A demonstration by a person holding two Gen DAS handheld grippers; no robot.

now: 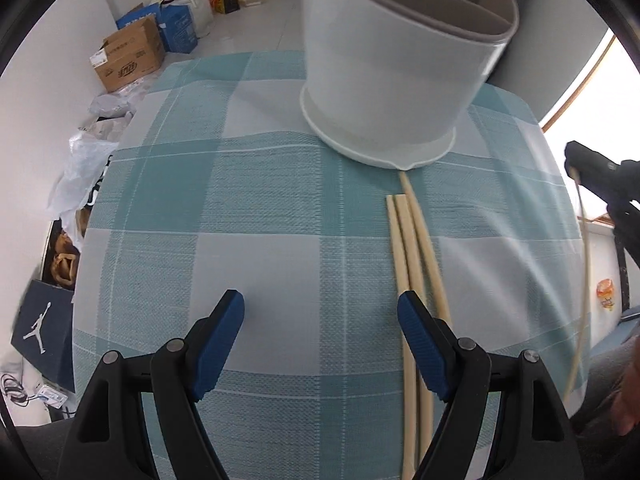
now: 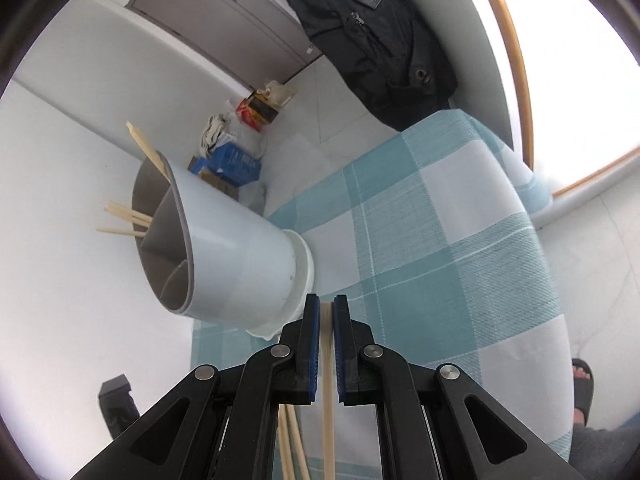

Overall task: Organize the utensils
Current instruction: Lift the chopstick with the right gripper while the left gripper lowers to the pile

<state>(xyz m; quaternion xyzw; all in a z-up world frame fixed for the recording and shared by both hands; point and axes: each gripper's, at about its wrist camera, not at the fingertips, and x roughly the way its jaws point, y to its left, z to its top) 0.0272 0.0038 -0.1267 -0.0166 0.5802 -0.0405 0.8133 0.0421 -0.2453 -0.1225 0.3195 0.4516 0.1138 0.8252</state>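
Observation:
Three pale chopsticks (image 1: 412,248) lie side by side on the checked teal tablecloth (image 1: 248,200), just in front of the white divided utensil holder (image 1: 396,72). My left gripper (image 1: 320,297) is open above the cloth, and its right finger overlaps the chopsticks' near ends. At the right edge, my right gripper (image 1: 576,164) carries one chopstick (image 1: 584,264) in the air. In the right wrist view that gripper (image 2: 327,302) is shut on the chopstick (image 2: 327,360), close to the holder's base (image 2: 240,264). Several chopsticks (image 2: 128,216) stand in the holder's far compartment.
Cardboard boxes (image 1: 128,56) and bags (image 1: 80,168) crowd the floor past the table's left side. A dark jacket (image 2: 380,40) hangs behind the table. A person's sandalled foot (image 2: 582,384) stands by the table's right edge. A window (image 2: 580,60) is on the right.

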